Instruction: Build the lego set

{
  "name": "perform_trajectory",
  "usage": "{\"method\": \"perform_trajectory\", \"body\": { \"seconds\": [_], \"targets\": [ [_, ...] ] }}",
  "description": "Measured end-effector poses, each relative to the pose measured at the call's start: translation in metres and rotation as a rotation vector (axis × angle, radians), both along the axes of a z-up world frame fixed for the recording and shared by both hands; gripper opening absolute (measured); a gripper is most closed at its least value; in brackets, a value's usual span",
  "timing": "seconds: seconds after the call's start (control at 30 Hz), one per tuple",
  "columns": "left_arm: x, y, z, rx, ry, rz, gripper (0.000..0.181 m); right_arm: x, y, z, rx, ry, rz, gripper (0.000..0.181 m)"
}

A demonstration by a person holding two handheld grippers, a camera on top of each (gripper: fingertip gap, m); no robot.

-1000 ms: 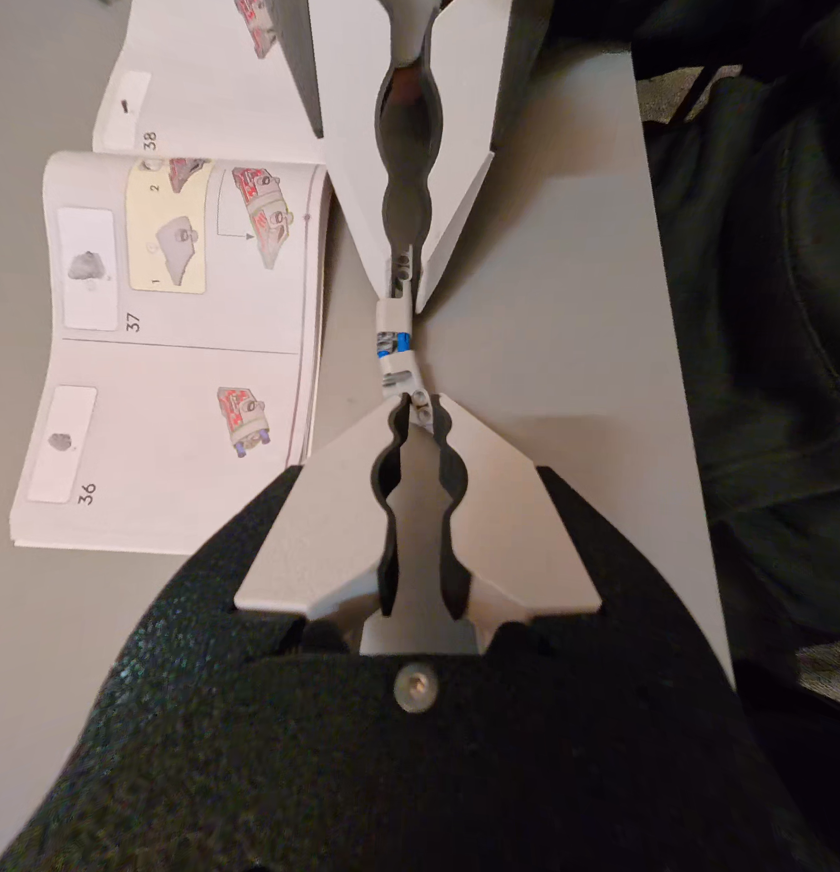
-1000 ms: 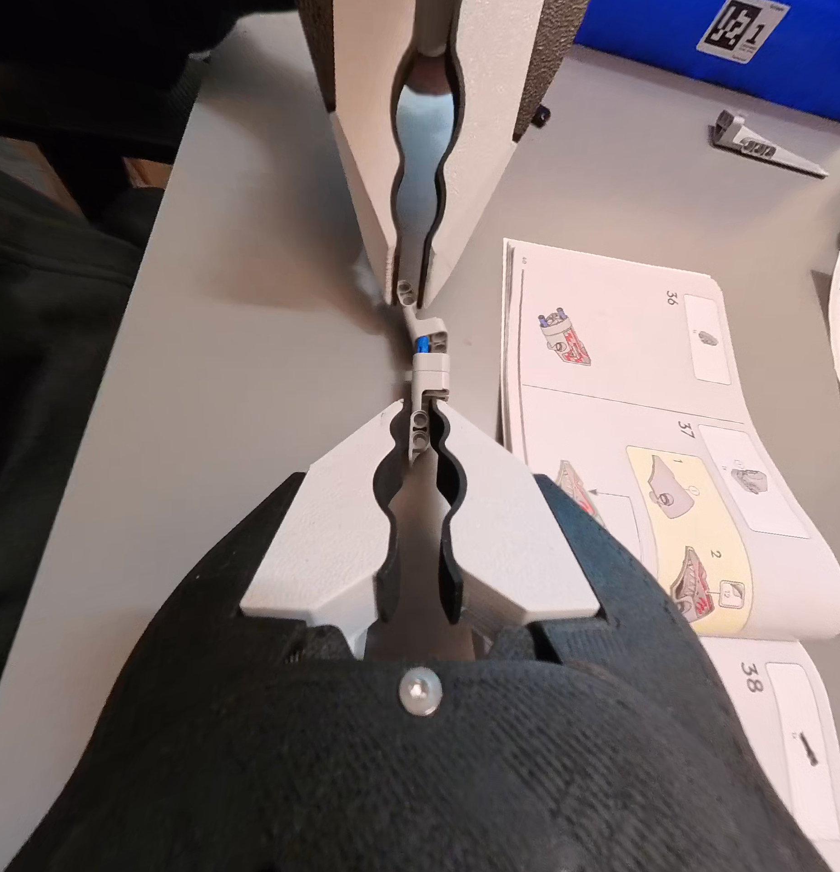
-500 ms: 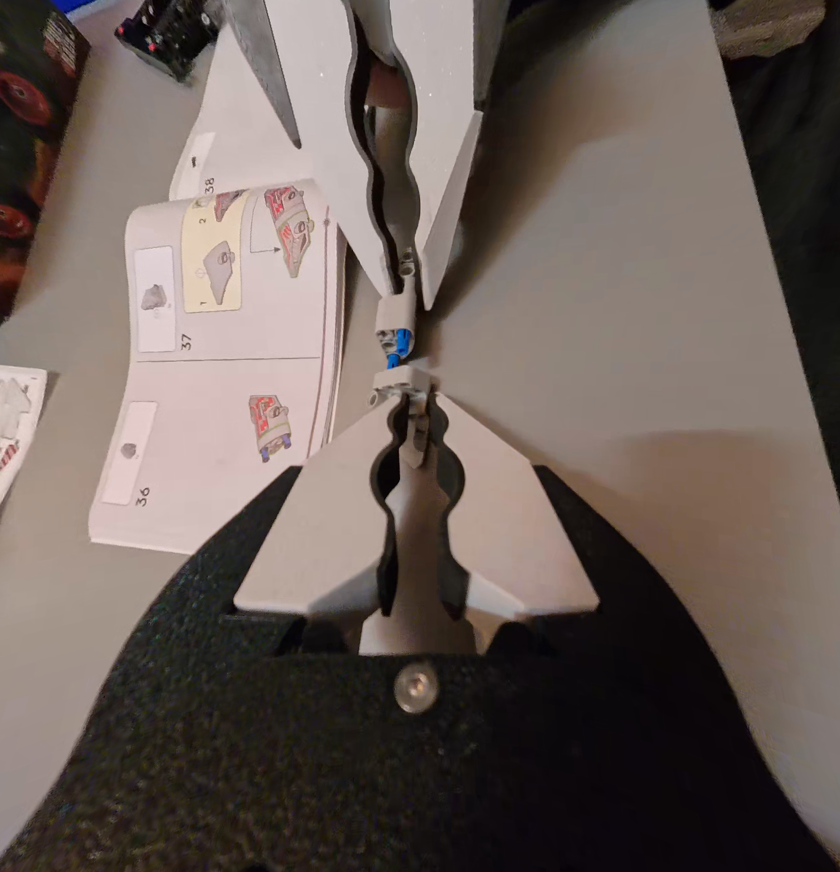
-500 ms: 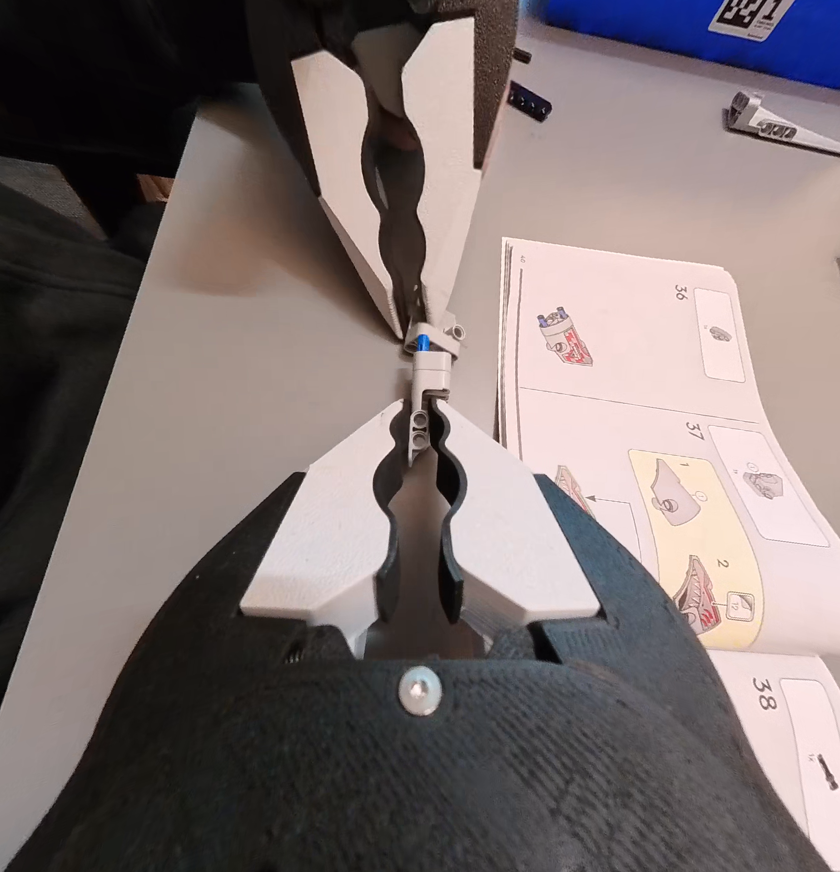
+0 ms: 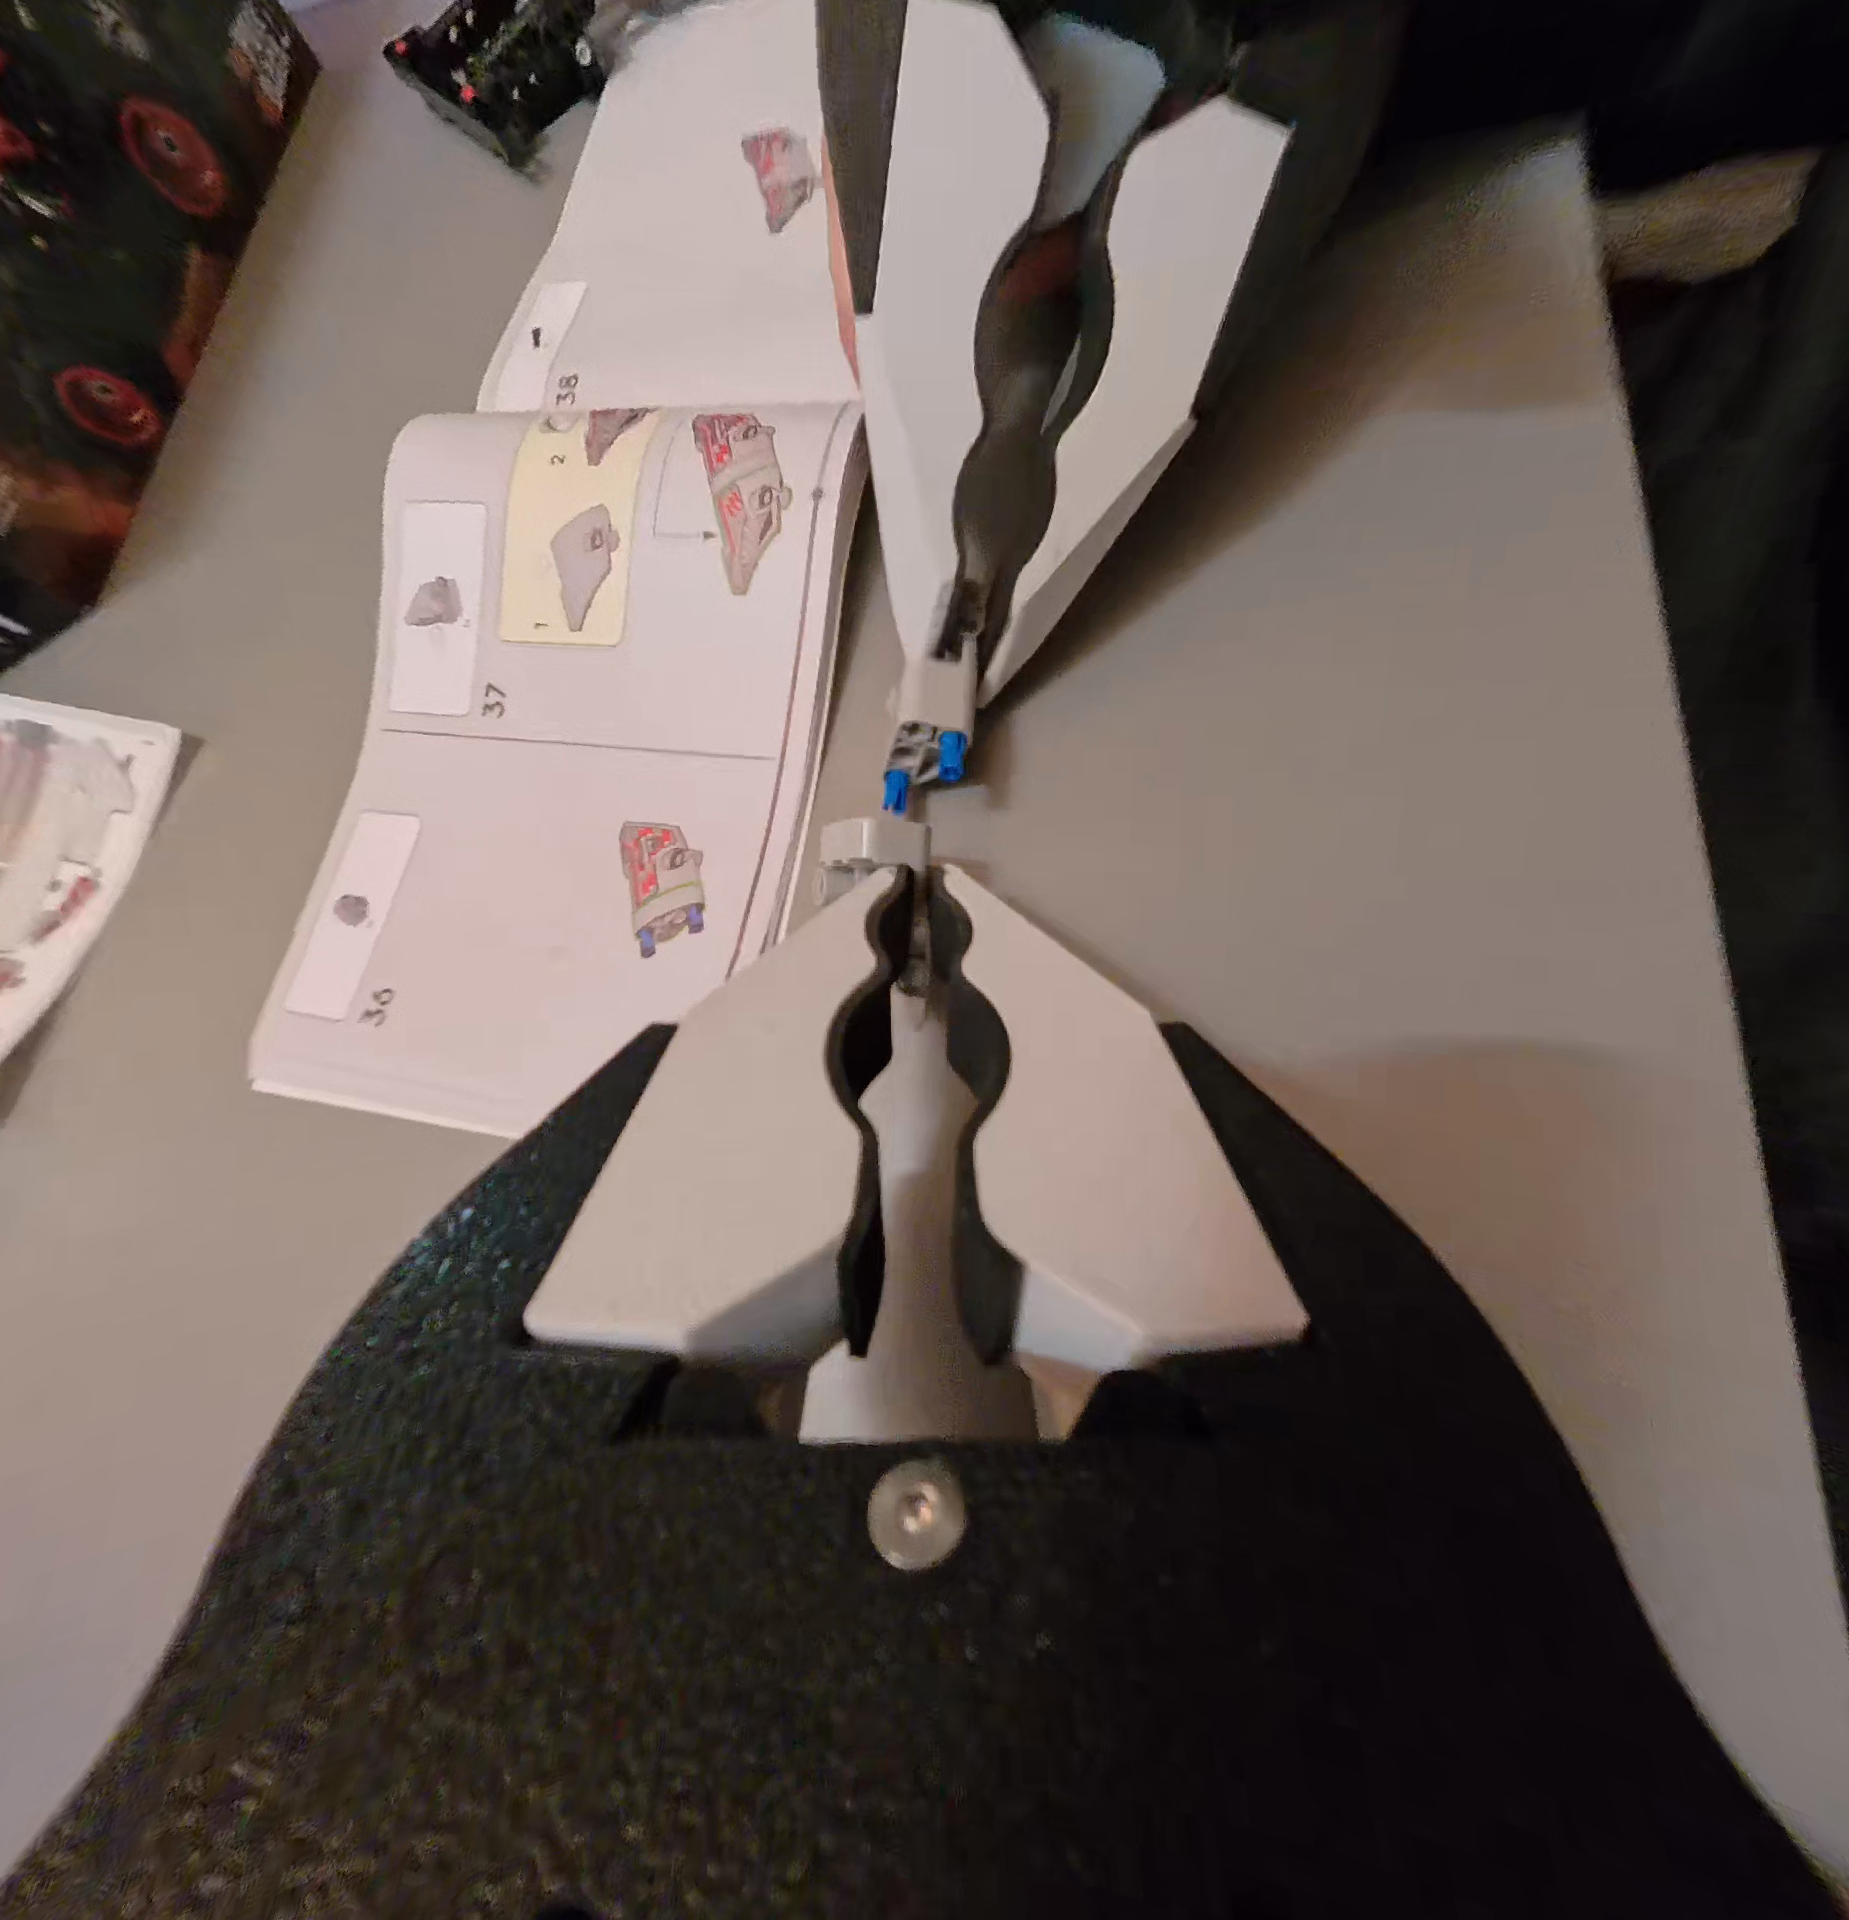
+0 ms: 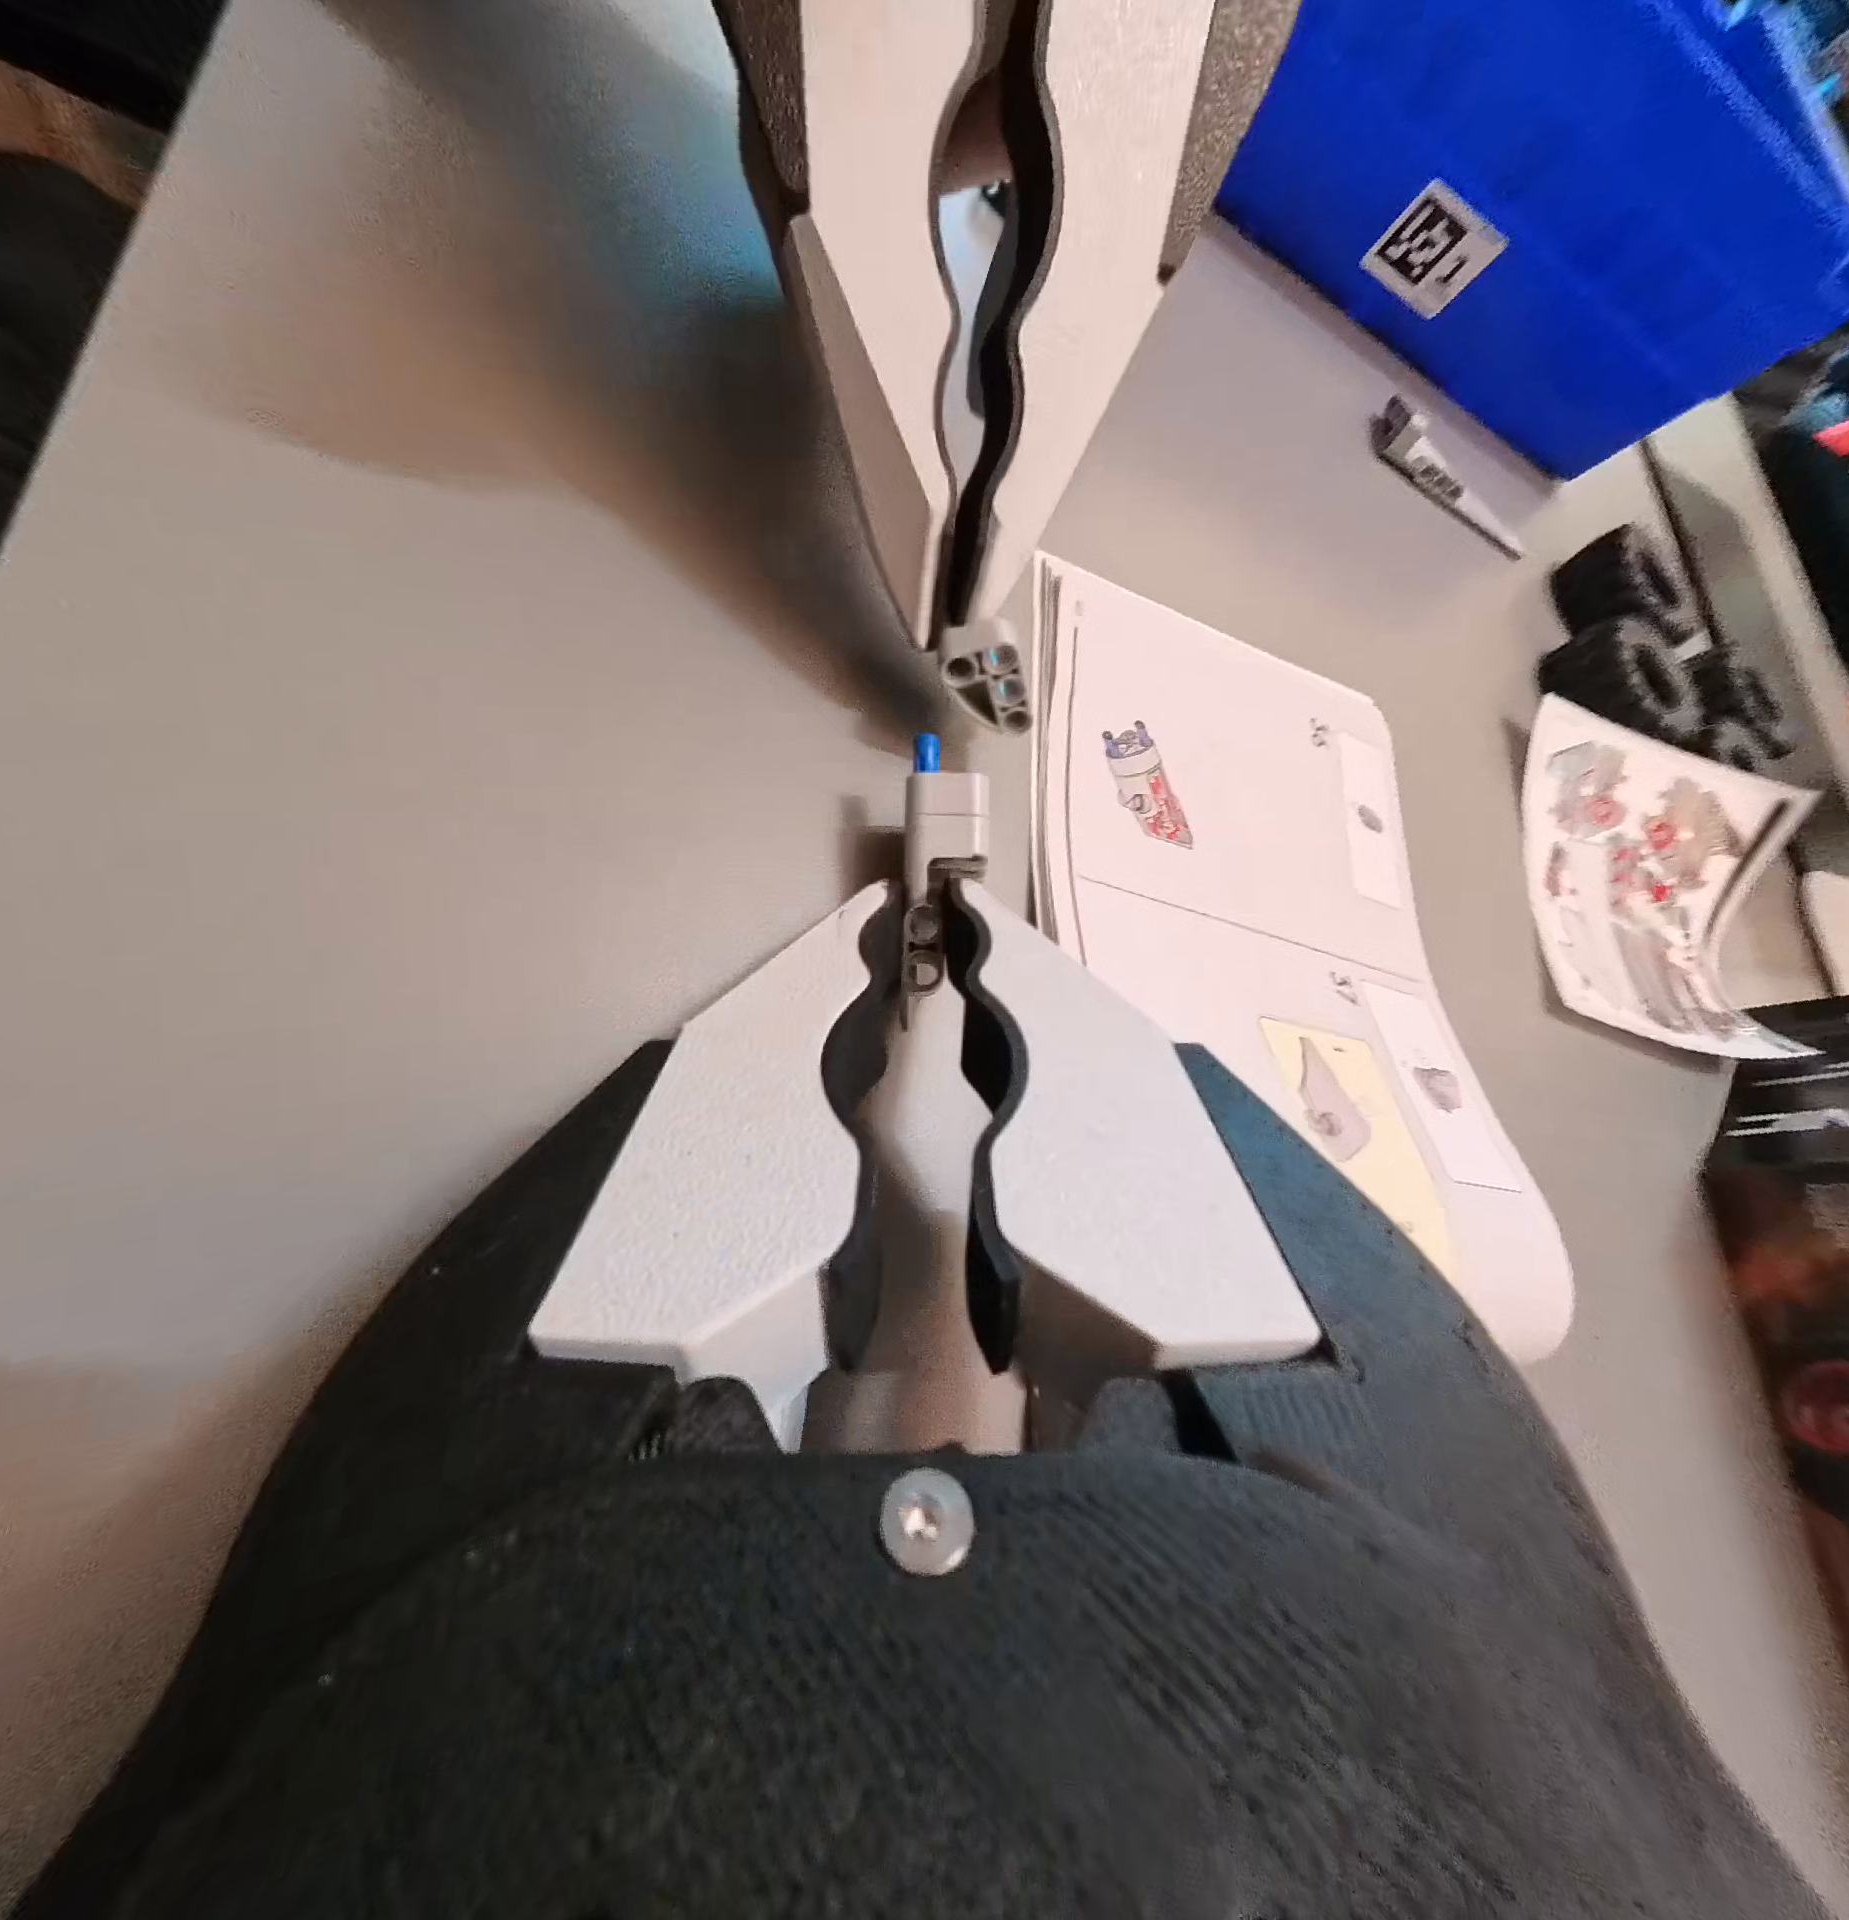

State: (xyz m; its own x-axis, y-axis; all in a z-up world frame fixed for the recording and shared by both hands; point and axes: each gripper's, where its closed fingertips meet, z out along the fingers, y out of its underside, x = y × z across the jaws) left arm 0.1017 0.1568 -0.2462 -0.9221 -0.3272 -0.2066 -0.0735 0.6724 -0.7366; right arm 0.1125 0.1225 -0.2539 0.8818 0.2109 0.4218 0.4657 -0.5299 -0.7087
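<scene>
Mating step: left gripper pinches grey connector, right gripper pinches pin block; next needs blue pin aligned to hole.

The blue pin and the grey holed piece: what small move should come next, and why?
Probably bring the right tongs forward, aiming the blue pin at a hole of the grey angled piece in the left tongs. A gap separates the two parts, and the pin sits slightly to the side of the holes.

Both tools clamped, tip-to-tip
</scene>
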Motion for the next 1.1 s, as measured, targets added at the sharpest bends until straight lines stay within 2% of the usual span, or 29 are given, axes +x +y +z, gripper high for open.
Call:
{"method": "perform_trajectory", "body": {
  "seconds": [0.03, 0.27, 0.43, 0.53, 0.8, 0.97, 1.1],
  "targets": [
    [0.000, 0.001, -0.003, 0.049, -0.023, -0.001, 0.000, 0.002, 0.001, 0.001, 0.013, -0.036, -0.007, 0.005],
    [0.000, -0.003, -0.013, 0.244, -0.140, 0.002, 0.000, 0.004, 0.001, 0.002, 0.034, -0.117, -0.008, 0.005],
    [0.001, -0.010, -0.014, 0.317, -0.220, 0.000, 0.000, 0.009, -0.002, -0.003, -0.021, -0.313, -0.013, 0.005],
    [0.003, -0.013, -0.015, 0.304, -0.269, 0.015, 0.000, 0.009, -0.002, -0.003, -0.037, -0.412, -0.007, 0.005],
    [0.004, -0.012, -0.014, 0.239, -0.259, 0.050, 0.000, 0.009, 0.000, -0.003, -0.095, -0.540, 0.014, 0.005],
    [0.003, -0.012, -0.015, 0.198, -0.244, 0.036, 0.000, 0.007, -0.001, -0.003, -0.085, -0.546, 0.040, 0.005],
    [0.002, -0.013, -0.015, 0.176, -0.218, 0.032, 0.000, 0.002, -0.001, -0.003, -0.101, -0.477, 0.066, 0.005]
  ]
}}
